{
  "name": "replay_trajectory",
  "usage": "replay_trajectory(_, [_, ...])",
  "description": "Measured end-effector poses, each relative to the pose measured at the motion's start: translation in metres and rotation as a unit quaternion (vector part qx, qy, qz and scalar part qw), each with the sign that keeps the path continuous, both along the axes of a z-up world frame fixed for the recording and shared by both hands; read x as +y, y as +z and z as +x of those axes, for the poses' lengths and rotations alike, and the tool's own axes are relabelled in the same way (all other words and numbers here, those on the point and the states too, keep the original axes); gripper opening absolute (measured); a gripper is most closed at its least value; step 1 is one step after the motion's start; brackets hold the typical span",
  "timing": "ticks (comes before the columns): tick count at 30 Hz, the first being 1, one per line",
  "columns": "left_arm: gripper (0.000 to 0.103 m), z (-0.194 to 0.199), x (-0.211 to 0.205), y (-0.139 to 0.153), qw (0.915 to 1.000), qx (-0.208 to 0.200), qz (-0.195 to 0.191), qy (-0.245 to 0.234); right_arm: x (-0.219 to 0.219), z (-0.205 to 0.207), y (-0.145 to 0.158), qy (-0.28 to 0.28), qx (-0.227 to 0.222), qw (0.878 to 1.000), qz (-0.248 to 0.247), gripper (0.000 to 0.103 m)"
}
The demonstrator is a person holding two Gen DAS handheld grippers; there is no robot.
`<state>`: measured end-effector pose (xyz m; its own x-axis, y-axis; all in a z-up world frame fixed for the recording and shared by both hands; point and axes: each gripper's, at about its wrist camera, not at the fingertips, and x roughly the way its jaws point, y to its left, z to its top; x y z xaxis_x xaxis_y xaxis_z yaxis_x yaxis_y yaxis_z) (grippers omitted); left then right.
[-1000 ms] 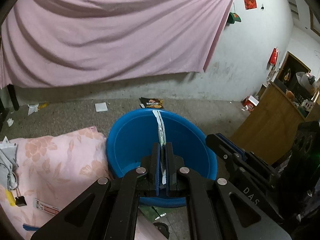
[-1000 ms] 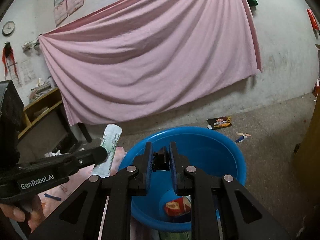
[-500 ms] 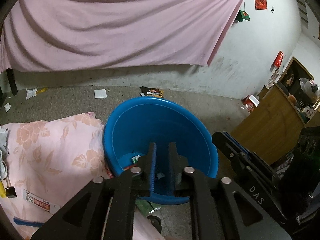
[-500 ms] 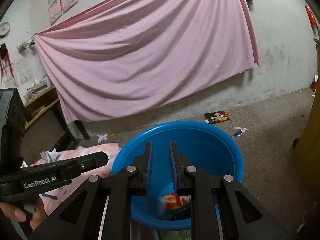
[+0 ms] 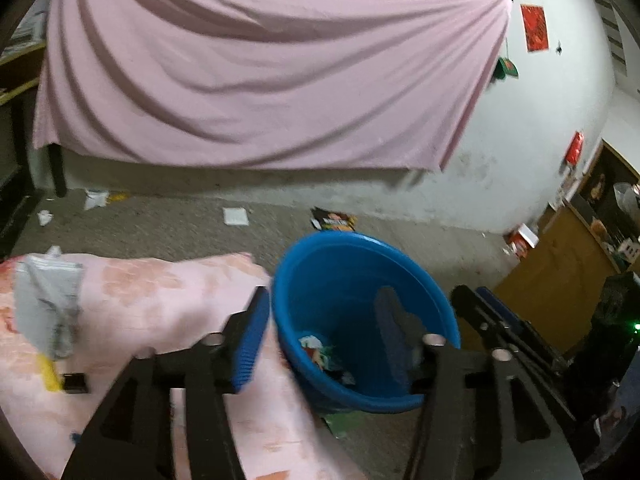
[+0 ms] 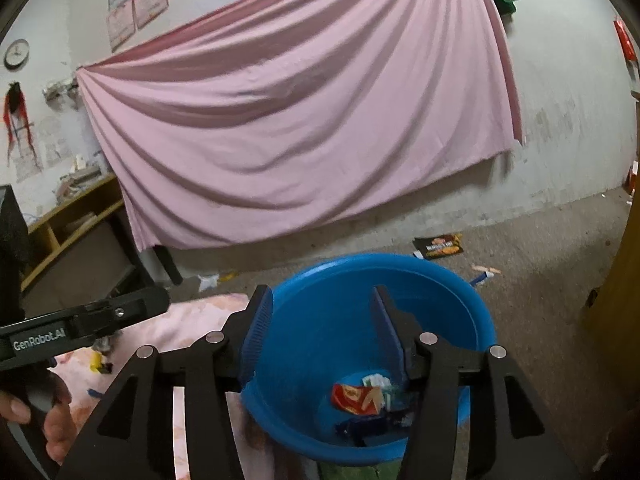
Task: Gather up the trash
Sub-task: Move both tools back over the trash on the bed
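Observation:
A blue plastic basin [image 5: 348,237] stands on the floor beside a pink floral cloth [image 5: 160,292]. Wrappers [image 5: 318,350] lie in its bottom, among them a red one [image 6: 354,398]. My left gripper [image 5: 322,312] hovers over the basin's left rim; its jaws are opening and nothing is between them. My right gripper [image 6: 320,308] hangs above the basin [image 6: 380,258], its jaws also opening and empty. Each gripper shows in the other's view: the right gripper [image 5: 472,294] at the basin's right, the left gripper [image 6: 156,302] held by a hand [image 6: 56,420].
A crumpled grey bag [image 5: 44,300], a yellow scrap [image 5: 50,372] and a small black piece [image 5: 74,382] lie on the cloth. Floor litter includes a white paper [image 5: 235,216], a black-orange wrapper [image 6: 438,246] and crumpled paper [image 6: 208,280]. A wooden cabinet [image 5: 560,280] stands right.
The left gripper let go of a white-green strip and the right gripper of a small dark piece. Both jaws opened wide. The left gripper swung left, over the basin's left rim.

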<state>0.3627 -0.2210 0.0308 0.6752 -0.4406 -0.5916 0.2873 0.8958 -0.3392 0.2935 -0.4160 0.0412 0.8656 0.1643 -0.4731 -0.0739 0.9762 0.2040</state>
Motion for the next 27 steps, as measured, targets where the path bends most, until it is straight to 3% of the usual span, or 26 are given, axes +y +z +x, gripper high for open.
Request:
replay_trajectory(2, [0.061, -0.007, 0.017, 0.005, 0.9997, -0.015, -0.002, 0.018, 0.006, -0.002, 0.004, 0.002, -0.012, 1.000, -0.002, 0.058])
replay_trajectory(4, [0.079, -0.015, 0.031, 0.008, 0.9989, -0.029, -0.001, 0.037, 0.011, -0.007, 0.009, 0.005, -0.029, 1.000, 0.004, 0.073])
replay_trajectory(5, [0.083, -0.019, 0.039, 0.010, 0.9982, -0.039, -0.003, 0.045, 0.014, -0.009, 0.013, 0.008, -0.040, 0.999, 0.009, 0.079])
replay_trajectory(8, [0.101, -0.034, 0.063, 0.016, 0.9956, -0.067, -0.010, 0.065, 0.026, -0.017, 0.025, 0.019, -0.077, 0.997, 0.015, 0.088])
replay_trajectory(11, [0.101, -0.051, 0.088, 0.027, 0.9898, -0.102, -0.007, 0.099, 0.042, -0.028, 0.039, 0.029, -0.121, 0.992, 0.012, 0.103])
replay_trajectory(20, [0.101, -0.098, 0.150, 0.055, 0.9688, -0.195, -0.007, 0.154, 0.080, -0.063, 0.066, 0.061, -0.224, 0.972, 0.024, 0.103])
replay_trajectory(27, [0.101, -0.149, 0.182, 0.079, 0.9424, -0.269, 0.021, 0.198, 0.108, -0.091, 0.080, 0.075, -0.297, 0.951, 0.030, 0.103])
